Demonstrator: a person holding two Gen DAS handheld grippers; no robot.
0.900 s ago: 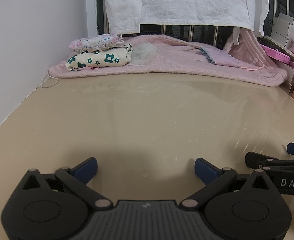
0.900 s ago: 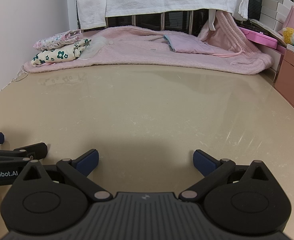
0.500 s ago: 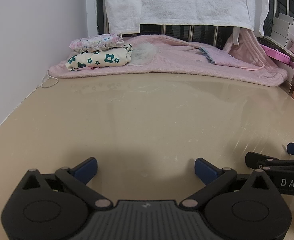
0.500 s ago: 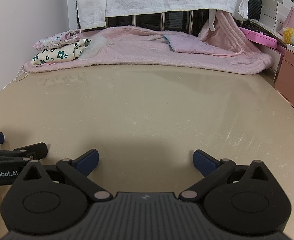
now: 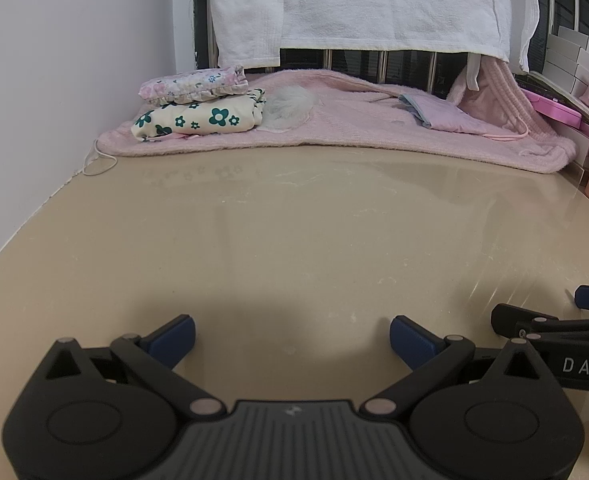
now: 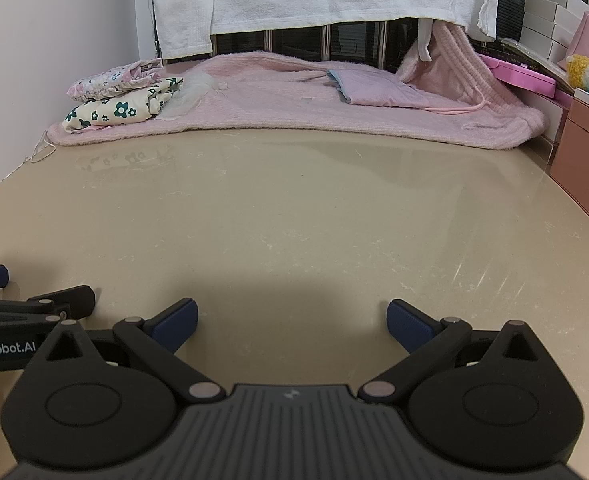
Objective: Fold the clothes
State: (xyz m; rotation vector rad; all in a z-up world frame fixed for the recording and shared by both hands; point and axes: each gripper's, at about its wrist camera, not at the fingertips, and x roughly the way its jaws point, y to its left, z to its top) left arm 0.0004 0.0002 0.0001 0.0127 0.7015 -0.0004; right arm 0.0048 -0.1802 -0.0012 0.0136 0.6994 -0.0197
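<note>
My left gripper [image 5: 292, 338] hovers open over the bare beige tabletop [image 5: 294, 232], nothing between its blue pads. My right gripper [image 6: 290, 322] stands open beside it, likewise with nothing in it. Far back on a pink blanket [image 5: 354, 128] lie two folded garments at the left: a cream one with green flowers [image 5: 198, 120] and a pale pink floral one [image 5: 194, 84] stacked on it. A lilac garment [image 5: 446, 116] lies flat further right on the blanket. In the right wrist view the same stack [image 6: 122, 96] and the lilac garment [image 6: 378, 88] appear.
A white towel [image 5: 374, 4] hangs over the railing behind the blanket. A white wall [image 5: 54, 80] bounds the table's left side. Pink boxes [image 6: 522, 76], white boxes and a brown drawer unit [image 6: 586, 140] stand at the right. A grey fluffy tuft [image 5: 290, 104] lies beside the stack.
</note>
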